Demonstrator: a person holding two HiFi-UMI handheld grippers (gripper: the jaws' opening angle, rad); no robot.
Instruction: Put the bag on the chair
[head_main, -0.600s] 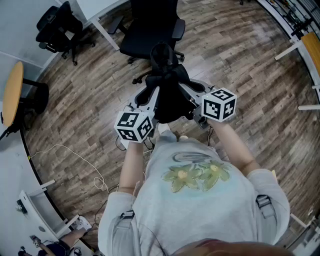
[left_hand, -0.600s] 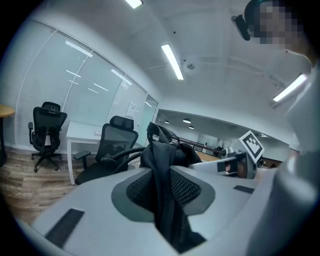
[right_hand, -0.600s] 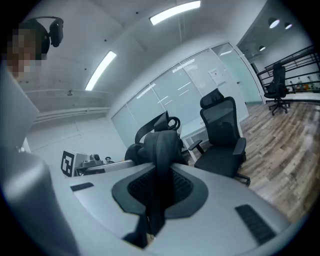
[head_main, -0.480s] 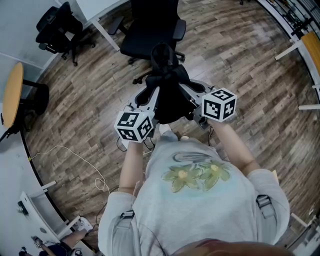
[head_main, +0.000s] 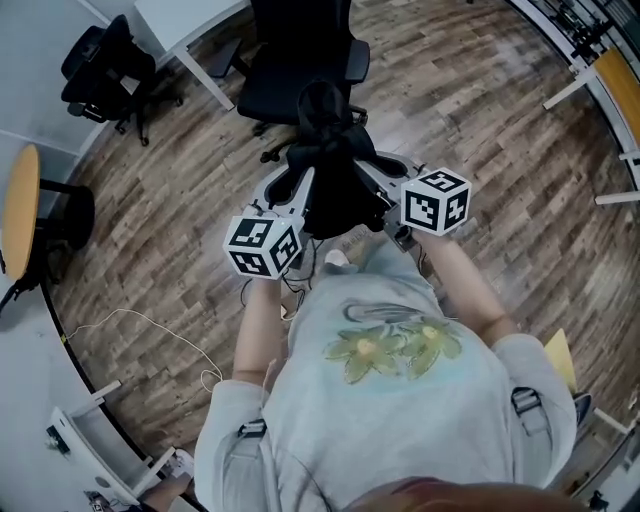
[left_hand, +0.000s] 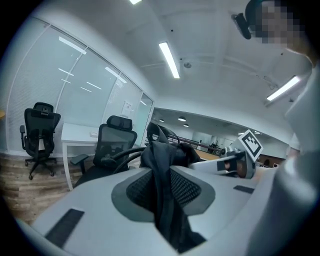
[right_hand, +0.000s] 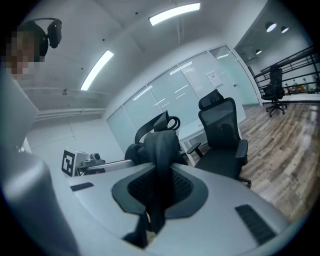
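Observation:
A black bag hangs in the air between my two grippers, just in front of a black office chair whose seat faces me. My left gripper is shut on a fold of the bag's fabric. My right gripper is shut on a strap on the bag's other side. In the left gripper view the chair stands close behind the bag, and the right gripper's marker cube shows at the right. The bag's top handle loops stick up above the jaws.
A second black chair stands at the far left beside a white table. A round wooden tabletop lies at the left edge. A thin cable trails over the wood floor. Desk legs and a shelf stand at the right.
Both grippers and the bag have shifted slightly forward toward the chair. The grip on the bag is unchanged.

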